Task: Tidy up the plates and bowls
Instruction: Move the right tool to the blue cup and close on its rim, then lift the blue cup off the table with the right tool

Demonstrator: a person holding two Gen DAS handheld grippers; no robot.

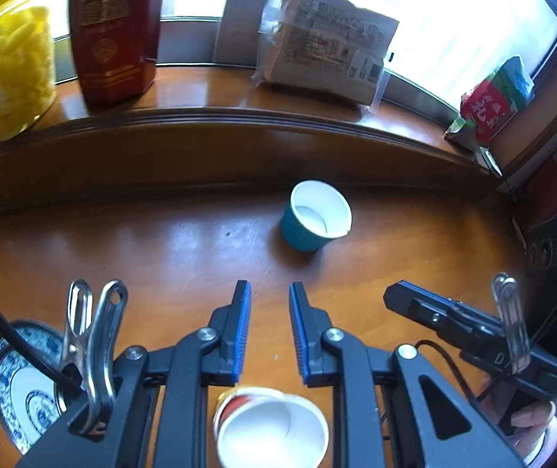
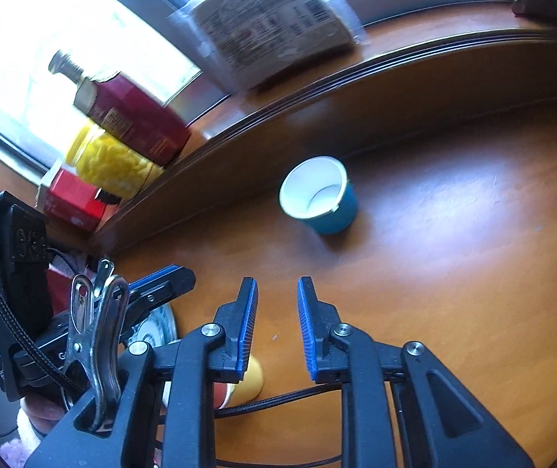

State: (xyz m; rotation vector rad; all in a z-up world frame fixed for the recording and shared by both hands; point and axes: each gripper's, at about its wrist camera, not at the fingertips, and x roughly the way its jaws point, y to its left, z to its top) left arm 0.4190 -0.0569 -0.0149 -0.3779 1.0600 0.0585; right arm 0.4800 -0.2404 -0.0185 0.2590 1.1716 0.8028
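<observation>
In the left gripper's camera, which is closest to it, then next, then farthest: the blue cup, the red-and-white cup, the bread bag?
1. Red-and-white cup: right beneath the left gripper.
2. Blue cup: ahead, mid-table.
3. Bread bag: on the windowsill.

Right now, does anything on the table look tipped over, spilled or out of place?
Yes. The blue paper cup lies tipped on its side on the wooden table, its white mouth facing the cameras. Nothing has spilled from it. A red-and-yellow paper cup near the left gripper also looks tilted. The blue-and-white plate sits flat.
</observation>
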